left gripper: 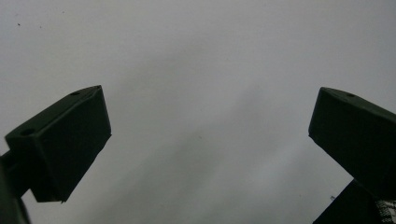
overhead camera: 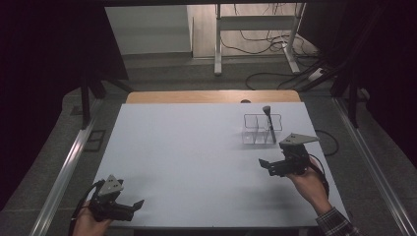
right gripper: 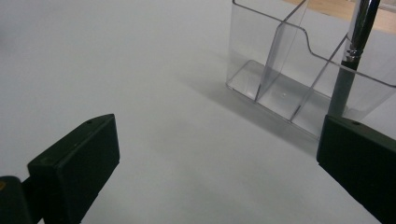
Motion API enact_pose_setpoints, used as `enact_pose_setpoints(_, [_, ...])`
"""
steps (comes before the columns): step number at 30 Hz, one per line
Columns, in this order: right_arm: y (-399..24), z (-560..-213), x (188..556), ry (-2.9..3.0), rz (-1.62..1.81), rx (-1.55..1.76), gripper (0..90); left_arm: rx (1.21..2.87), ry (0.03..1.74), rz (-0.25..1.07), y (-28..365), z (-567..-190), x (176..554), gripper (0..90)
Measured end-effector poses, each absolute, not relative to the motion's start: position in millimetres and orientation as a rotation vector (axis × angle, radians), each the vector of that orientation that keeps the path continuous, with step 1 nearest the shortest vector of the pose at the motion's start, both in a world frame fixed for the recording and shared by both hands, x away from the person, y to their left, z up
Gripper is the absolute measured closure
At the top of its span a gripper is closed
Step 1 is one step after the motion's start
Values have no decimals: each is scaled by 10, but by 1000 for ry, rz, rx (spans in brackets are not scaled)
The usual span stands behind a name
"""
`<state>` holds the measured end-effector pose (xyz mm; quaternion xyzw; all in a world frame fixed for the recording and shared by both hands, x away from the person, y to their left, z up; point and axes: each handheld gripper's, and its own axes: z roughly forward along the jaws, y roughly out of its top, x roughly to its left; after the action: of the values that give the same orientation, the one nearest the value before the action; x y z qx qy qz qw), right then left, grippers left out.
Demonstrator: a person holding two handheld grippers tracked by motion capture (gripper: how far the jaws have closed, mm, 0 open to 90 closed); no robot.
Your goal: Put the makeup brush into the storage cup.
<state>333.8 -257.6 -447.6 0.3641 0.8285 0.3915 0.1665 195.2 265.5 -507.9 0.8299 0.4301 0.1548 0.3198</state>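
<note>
- Standing upright in the right-hand compartment of the clear plastic three-compartment organiser point(overhead camera: 262, 129) is the slim grey-handled brush with a chrome ferrule point(right gripper: 351, 60), leaning slightly against the compartment wall; its dark head pokes above the rim in the high view point(overhead camera: 266, 109).
- I judge the brush light and stiff, with a smooth, somewhat slippery shaft; the best hold looks like the grey handle just below the chrome, well above the organiser's rim, so the jaws do not knock the thin walls.
- The organiser looks light and easily pushed or tipped; it sits on the white table point(overhead camera: 187, 162) toward the far right, near the bare wooden strip at the far edge.
- My right gripper point(overhead camera: 268, 167) hovers just in front of the organiser, jaws spread wide and empty, with the brush showing above its right-hand jaw in the right gripper view.
- My left gripper point(overhead camera: 134, 207) waits at the near left corner of the table, well apart from everything, jaws also released and holding nothing.
- Beyond the table I see a grey floor with cables and a metal frame.
</note>
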Motion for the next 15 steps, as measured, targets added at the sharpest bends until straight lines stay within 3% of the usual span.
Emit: enact_pose_setpoints(15, [-2629,-4499,3215,2370,1084,1038,0,2183,1130,406,2653,-5079,1952,0])
